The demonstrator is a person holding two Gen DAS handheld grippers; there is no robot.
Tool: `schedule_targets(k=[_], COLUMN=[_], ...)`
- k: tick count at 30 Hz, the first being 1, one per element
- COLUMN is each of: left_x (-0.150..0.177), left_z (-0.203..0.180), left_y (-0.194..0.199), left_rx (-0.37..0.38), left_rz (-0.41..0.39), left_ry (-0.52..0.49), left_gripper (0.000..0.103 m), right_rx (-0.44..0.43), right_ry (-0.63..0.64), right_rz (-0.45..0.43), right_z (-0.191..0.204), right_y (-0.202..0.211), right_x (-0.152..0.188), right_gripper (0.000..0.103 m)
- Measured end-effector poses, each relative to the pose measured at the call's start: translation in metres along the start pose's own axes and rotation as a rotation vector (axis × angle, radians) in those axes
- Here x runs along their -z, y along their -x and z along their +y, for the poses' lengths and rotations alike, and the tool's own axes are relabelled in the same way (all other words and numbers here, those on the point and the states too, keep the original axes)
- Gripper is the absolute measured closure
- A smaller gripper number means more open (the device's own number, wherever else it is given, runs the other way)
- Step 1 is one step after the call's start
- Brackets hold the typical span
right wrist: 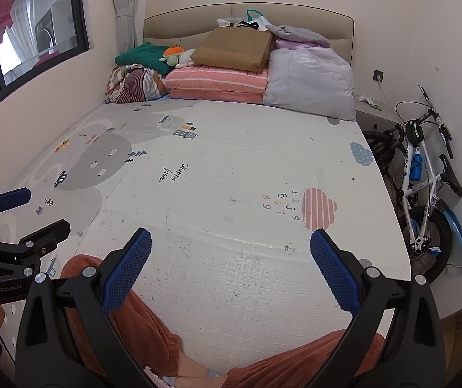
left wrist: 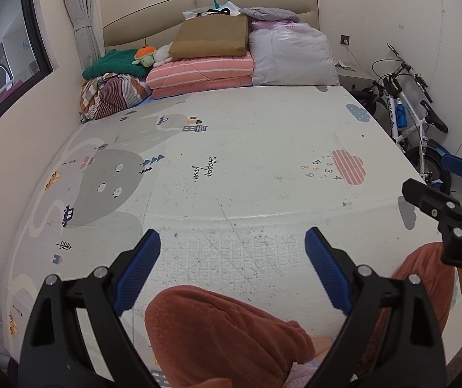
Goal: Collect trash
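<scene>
Left hand-held gripper (left wrist: 232,270): blue-padded fingers spread apart, holding nothing, at lower centre above the printed white play mat (left wrist: 231,161) on the bed.
Right hand-held gripper (right wrist: 231,270): fingers apart, holding nothing.
Trash: none discernible on the mat.
Containers: brown paper bag (left wrist: 211,38) lies on pink striped folded quilt (left wrist: 198,74), upper centre; contents hidden.
View difference: only the right wrist view shows the white bicycle's (right wrist: 425,174) blue rear mudguard.

**Bed under a printed play mat**

The bed (left wrist: 295,103) lies ahead of both grippers, covered by a printed play mat (left wrist: 247,168). Far ahead, at the headboard, sit folded striped quilts (left wrist: 198,74), a bagged duvet (left wrist: 292,55) and a cloth bundle (left wrist: 114,95).
</scene>
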State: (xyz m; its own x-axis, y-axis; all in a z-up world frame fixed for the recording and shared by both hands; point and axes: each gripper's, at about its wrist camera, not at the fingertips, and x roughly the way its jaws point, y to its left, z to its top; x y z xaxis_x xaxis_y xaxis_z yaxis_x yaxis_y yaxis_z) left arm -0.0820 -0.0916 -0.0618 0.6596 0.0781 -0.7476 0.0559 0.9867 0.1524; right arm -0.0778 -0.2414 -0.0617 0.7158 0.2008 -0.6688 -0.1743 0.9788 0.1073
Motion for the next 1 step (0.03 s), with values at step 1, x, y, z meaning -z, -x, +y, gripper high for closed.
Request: schedule_targets(k=[1], left_x=[0.0005], left_z=[-0.0006], left_y=[-0.0007], left_rx=[0.002], left_rz=[0.005], left_ry=[0.000], left_gripper=[0.012], right_rx=[0.000], right_ry=[0.001], right_rz=[-0.001], right_z=[-0.0002], right_y=[0.0003], right_x=[0.0000], right_gripper=[0.008])
